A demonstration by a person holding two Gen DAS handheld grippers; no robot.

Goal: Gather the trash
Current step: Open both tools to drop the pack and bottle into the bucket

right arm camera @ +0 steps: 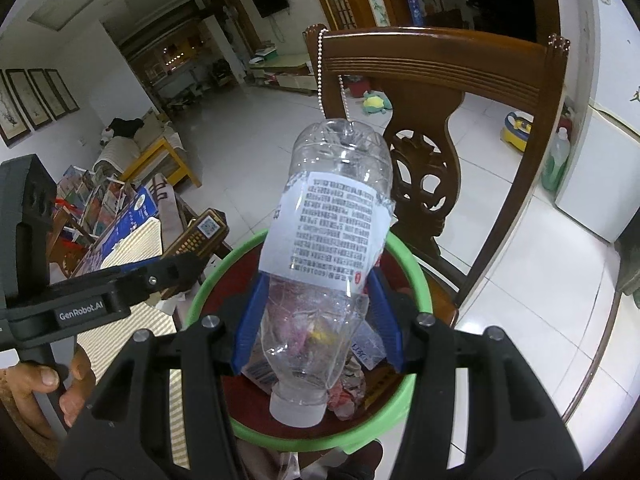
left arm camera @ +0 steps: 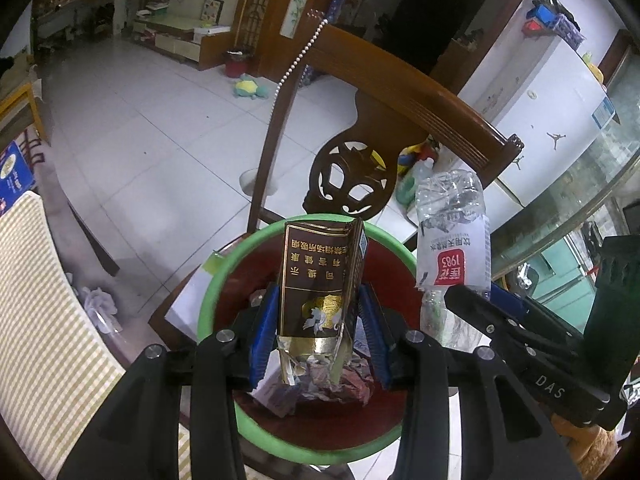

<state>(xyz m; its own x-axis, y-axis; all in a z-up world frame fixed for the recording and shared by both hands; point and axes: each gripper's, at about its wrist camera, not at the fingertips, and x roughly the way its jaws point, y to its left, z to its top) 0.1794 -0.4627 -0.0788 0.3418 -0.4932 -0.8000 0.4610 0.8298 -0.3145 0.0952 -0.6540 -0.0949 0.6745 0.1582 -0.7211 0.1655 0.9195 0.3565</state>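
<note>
My left gripper (left arm camera: 319,289) is shut on a dark brown and gold cigarette box (left arm camera: 316,280), its blue pads against the box's two sides. The box stands upright over a bin with a green rim (left arm camera: 208,300) and dark red inside; its torn lower end hangs above crumpled wrappers (left arm camera: 332,388). My right gripper (right arm camera: 318,278) is shut on a crushed clear plastic bottle (right arm camera: 328,232) with a white label. The bottle's cap points down over the same bin (right arm camera: 416,264). In the left wrist view the bottle (left arm camera: 452,240) hangs just right of the box.
A carved wooden chair (right arm camera: 432,72) stands right behind the bin, with a bead string (right arm camera: 332,80) hanging from its back. A checked cloth (left arm camera: 48,320) covers the surface to the left. A white fridge (left arm camera: 540,100) is at the right. A hand (right arm camera: 44,380) grips the left gripper's handle.
</note>
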